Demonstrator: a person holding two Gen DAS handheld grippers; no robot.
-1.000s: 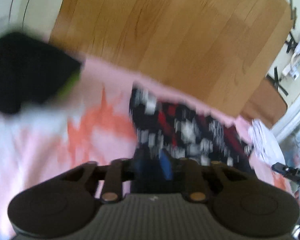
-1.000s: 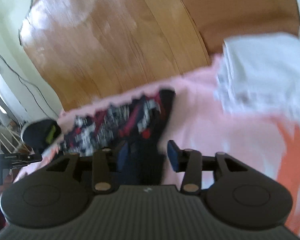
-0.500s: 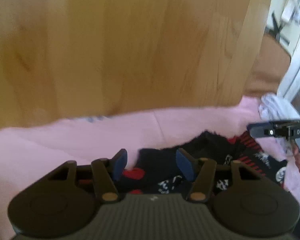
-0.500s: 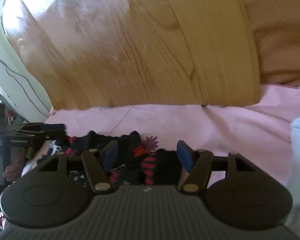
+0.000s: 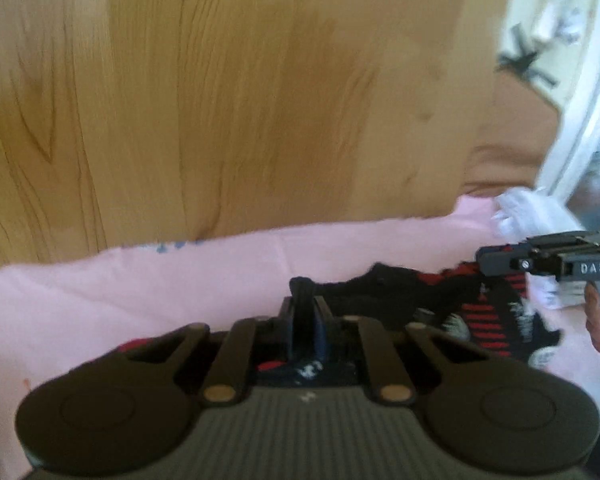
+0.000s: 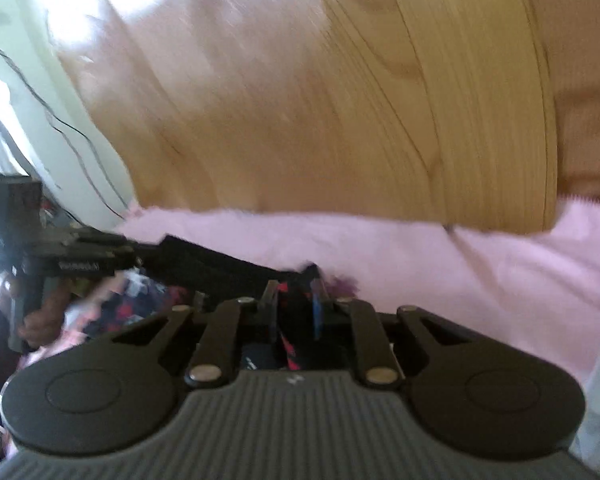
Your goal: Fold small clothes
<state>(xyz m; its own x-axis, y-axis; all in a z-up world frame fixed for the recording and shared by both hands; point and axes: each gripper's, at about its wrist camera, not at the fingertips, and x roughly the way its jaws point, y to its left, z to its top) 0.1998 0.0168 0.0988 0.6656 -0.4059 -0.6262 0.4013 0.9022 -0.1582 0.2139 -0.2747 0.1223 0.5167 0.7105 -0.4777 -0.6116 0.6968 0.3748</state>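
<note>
Both tongs are biting on the same dark patterned garment (image 5: 440, 312). My left gripper (image 5: 305, 320) has come nearly all the way together, with only a thin fold of the dark cloth between its pads. My right gripper (image 6: 300, 300) is closing too, with a thicker bunch of the red-and-black fabric between its blue pads (image 6: 319, 304), which look to be pressing on it.

The garment lies on the pink cloth (image 5: 140, 292) just ahead of and under my fingertips, strung between the two tongs. From the left one it runs off to the right, as far as my other tool; from the right one it runs off to the left. Beyond the pink cloth is the bare wooden tabletop (image 5: 240, 100).

I judge it light, limp and thin. It will sag between my two holds and keep no crease unless I lay it flat and press it. It should not slip much, but a shallow pinch could pull free. The edge corners suit it best, one in each tong, taut enough to stay square. Whether I hold one layer or several, I cannot tell.
</note>
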